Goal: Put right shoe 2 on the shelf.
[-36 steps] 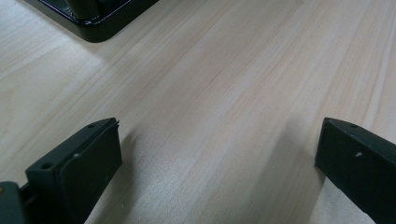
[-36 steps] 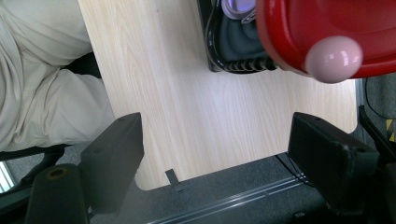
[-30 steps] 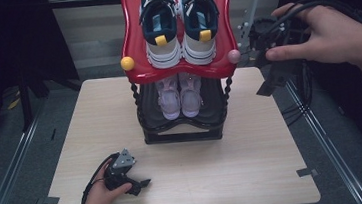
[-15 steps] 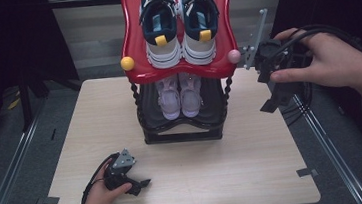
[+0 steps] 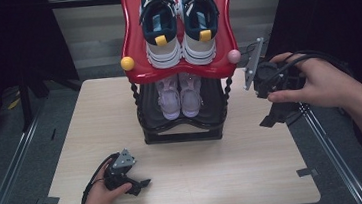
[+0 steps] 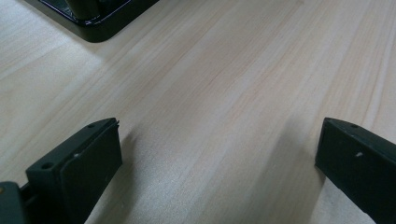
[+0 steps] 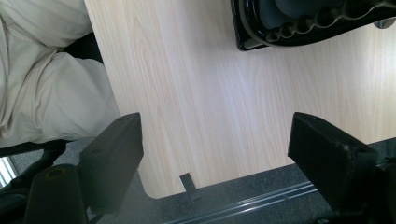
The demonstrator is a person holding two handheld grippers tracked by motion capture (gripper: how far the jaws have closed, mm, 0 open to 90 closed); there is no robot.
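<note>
Right gripper wide open, empty, beside shoe rack; left gripper likewise (no legible writing).

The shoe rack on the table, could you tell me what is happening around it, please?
A person holds a gripper in each hand. The left gripper rests open on the table, near its front edge. The right gripper hangs open beside the shoe rack, holding nothing. Dark sneakers sit on the red top shelf, pale sneakers on the lower one.
</note>
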